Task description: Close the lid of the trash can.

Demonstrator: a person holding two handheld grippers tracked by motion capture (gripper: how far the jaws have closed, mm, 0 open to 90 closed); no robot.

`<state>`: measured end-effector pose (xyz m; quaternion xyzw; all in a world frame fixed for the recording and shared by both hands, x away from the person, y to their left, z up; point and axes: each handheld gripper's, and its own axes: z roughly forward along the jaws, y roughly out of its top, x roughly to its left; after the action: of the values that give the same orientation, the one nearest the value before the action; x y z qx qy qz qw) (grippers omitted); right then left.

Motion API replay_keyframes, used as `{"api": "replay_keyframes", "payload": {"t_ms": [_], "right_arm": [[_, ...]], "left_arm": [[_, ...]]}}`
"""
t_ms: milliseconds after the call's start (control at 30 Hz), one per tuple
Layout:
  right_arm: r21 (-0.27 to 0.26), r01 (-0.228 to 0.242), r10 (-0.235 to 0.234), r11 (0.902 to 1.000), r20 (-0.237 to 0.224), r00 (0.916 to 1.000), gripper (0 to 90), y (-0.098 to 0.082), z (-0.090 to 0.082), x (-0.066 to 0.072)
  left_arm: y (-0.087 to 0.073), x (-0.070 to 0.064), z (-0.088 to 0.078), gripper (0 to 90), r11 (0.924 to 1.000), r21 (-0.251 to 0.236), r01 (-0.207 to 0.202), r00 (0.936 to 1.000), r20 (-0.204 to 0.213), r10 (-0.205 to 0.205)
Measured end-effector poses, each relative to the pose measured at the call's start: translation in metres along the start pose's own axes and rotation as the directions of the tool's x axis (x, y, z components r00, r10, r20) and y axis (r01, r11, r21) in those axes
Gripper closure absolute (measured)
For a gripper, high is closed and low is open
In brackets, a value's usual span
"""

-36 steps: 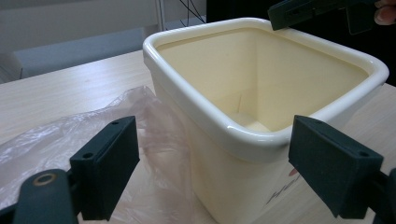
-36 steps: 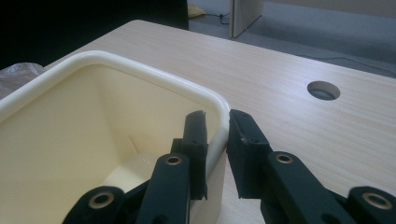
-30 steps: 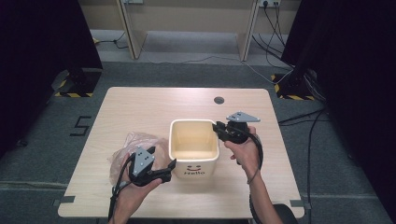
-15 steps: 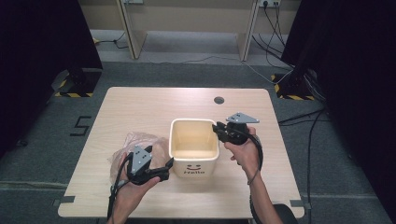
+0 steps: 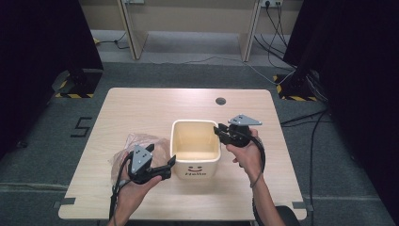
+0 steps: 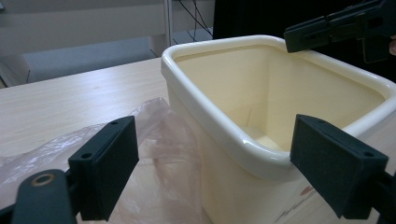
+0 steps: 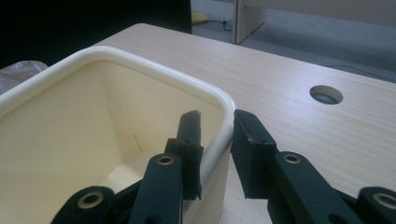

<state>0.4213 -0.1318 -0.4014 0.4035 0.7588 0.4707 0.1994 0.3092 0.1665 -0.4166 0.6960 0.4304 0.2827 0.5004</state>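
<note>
A cream bin [image 5: 195,162] with a smiley and "Hello" on its front stands mid-table. My right gripper [image 5: 219,131] straddles its right rim: in the right gripper view one jaw is inside the bin [image 7: 70,121] and the other outside. The jaws of the right gripper [image 7: 217,144] have just been opening, and the pads sit loosely about the rim. My left gripper [image 5: 170,167] is open at the bin's near-left corner. In the left gripper view that corner of the bin [image 6: 219,93] lies ahead of the wide left gripper [image 6: 222,170]. A crumpled clear plastic bag [image 5: 141,141] lies left of the bin.
The wooden table [image 5: 141,108] has a round cable hole [image 5: 220,100] behind the bin. Beyond the far edge are desk legs and cables on a grey floor. The right gripper [image 6: 299,37] shows over the bin's far rim in the left gripper view.
</note>
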Motion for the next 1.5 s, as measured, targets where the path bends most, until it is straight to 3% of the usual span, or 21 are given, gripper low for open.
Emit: {"api": "replay_keyframes", "payload": {"t_ms": [100, 200, 300, 467, 667, 933, 1033, 1500], "right_arm": [[-0.003, -0.011, 0.011, 0.9999, -0.003, 0.9999, 71.2, 0.000, 0.000, 0.000], [-0.056, -0.082, 0.080, 0.9951, -0.026, 0.9964, 58.1, -0.001, 0.001, -0.001], [-0.092, -0.090, 0.088, 0.9917, -0.027, 0.9958, 50.7, 0.000, -0.002, -0.004], [-0.101, -0.140, 0.133, 0.9850, -0.071, 0.9885, 41.6, 0.000, -0.012, -0.013], [-0.080, -0.137, 0.133, 0.9874, -0.055, 0.9896, 33.7, -0.013, -0.024, -0.024], [-0.083, -0.169, 0.165, 0.9820, -0.060, 0.9845, 25.5, -0.032, -0.038, -0.033], [-0.084, -0.187, 0.183, 0.9787, -0.058, 0.9814, 22.5, -0.038, -0.041, -0.036], [-0.057, -0.222, 0.220, 0.9733, -0.046, 0.9744, 22.4, -0.064, -0.048, -0.048]], "left_arm": [[0.000, 0.001, 0.000, 15.1, 0.9996, 0.006, 0.028, 0.9995, 0.016, -0.028], [0.001, 0.002, -0.003, 15.1, 0.9993, -0.009, 0.037, 0.9991, 0.023, -0.037], [0.004, 0.001, -0.007, 15.1, 0.9992, -0.014, 0.038, 0.9988, 0.032, -0.038], [0.006, 0.000, -0.014, 15.0, 0.9982, -0.019, 0.056, 0.9958, 0.073, -0.055], [-0.006, -0.003, -0.019, 15.0, 0.9985, 0.016, 0.053, 0.9911, 0.121, -0.055], [-0.027, 0.003, -0.020, 15.0, 0.9951, 0.063, 0.077, 0.9909, 0.105, -0.083], [-0.031, 0.002, -0.020, 15.1, 0.9945, 0.080, 0.069, 0.9909, 0.111, -0.077], [-0.047, 0.007, -0.021, 15.1, 0.9911, 0.115, 0.067, 0.9930, 0.089, -0.078]]}}
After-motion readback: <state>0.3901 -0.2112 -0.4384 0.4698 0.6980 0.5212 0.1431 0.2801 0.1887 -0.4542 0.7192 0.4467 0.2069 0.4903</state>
